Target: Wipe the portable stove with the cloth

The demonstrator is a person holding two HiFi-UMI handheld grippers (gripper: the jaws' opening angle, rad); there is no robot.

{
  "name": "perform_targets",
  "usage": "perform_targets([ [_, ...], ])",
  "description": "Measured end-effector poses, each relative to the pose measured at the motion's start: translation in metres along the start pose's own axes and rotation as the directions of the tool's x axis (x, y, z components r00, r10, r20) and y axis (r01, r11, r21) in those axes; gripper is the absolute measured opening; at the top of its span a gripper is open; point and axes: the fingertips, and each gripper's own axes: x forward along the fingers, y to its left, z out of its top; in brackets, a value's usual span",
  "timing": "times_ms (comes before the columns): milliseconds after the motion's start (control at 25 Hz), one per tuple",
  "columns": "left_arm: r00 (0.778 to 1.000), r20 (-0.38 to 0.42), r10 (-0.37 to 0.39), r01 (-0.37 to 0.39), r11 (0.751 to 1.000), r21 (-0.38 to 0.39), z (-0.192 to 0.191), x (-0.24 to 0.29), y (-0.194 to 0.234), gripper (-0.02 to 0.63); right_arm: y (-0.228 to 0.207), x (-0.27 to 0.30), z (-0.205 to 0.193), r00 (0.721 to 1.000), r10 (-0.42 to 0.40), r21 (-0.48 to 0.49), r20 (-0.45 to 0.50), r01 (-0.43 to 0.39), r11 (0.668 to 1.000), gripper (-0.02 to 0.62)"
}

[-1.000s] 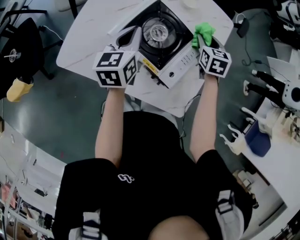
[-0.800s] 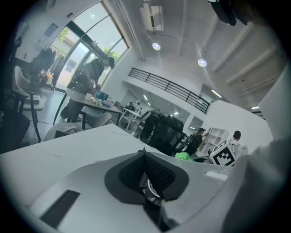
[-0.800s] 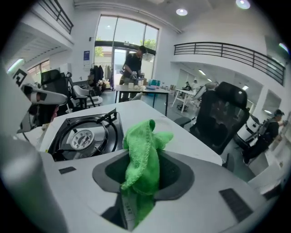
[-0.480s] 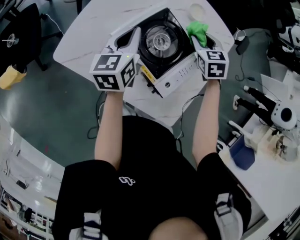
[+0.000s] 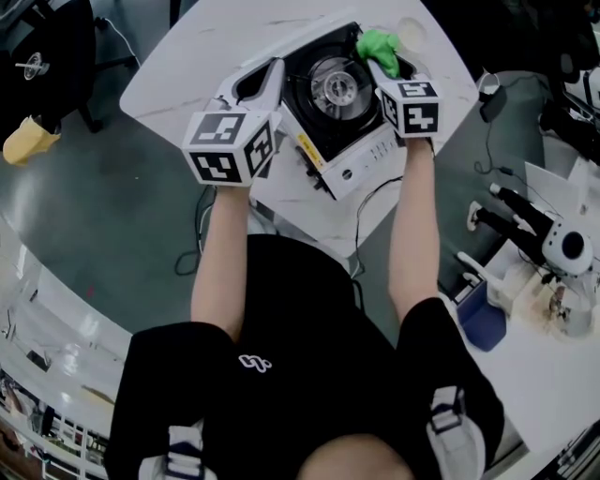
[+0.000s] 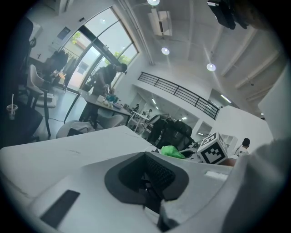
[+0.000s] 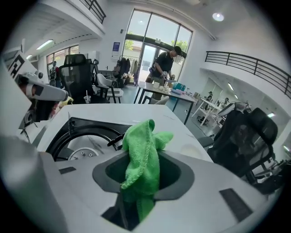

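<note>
The portable stove (image 5: 330,103) is white with a black top and a round burner (image 5: 337,82); it sits on a white table (image 5: 192,52). My right gripper (image 5: 377,62) is shut on a green cloth (image 5: 375,43) and holds it over the stove's far right corner. In the right gripper view the cloth (image 7: 143,154) stands bunched out of the right gripper (image 7: 144,178), with the burner (image 7: 84,155) just to its left. My left gripper (image 5: 269,71) rests against the stove's left side, jaws together and holding nothing. From the left gripper (image 6: 148,158) I see the cloth (image 6: 170,151) beyond.
A cable (image 5: 373,202) hangs off the table's near edge below the stove. A small round white lid (image 5: 410,28) lies at the far right of the table. A black chair (image 5: 47,56) stands to the left. A bench with white robot parts (image 5: 553,246) and a blue bin (image 5: 483,317) is on the right.
The right gripper has carried the cloth leftward and away from me, from beside the stove onto its far right corner. The left gripper has stayed at the stove's left side.
</note>
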Motion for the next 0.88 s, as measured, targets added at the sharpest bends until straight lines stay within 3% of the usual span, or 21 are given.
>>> perform_targets([
  [200,1.000,0.000,0.002,-0.002,1.000,0.006,0.003,-0.003,0.005,-0.005,-0.005,0.010,0.017,0.999,-0.030,0.066,0.026,0.028,0.997,0.133],
  [360,1.000,0.000,0.014,-0.014,1.000,0.009,0.005,-0.006,0.012,-0.005,-0.011,0.021,0.036,0.996,-0.077,-0.013,0.037,0.077,0.997,0.135],
  [520,1.000,0.002,0.030,-0.030,1.000,0.007,0.009,-0.009,0.023,-0.005,-0.023,0.025,0.052,0.989,-0.136,-0.027,0.052,0.137,0.990,0.135],
  [680,0.999,0.005,0.042,-0.042,0.999,0.008,0.014,-0.012,0.034,-0.005,-0.034,0.016,0.081,0.966,-0.219,-0.049,0.138,0.228,0.972,0.135],
  [880,0.999,0.008,0.044,-0.044,0.999,0.009,0.020,-0.015,0.044,-0.005,0.003,0.028,0.113,0.977,-0.073,-0.107,0.199,0.096,0.990,0.135],
])
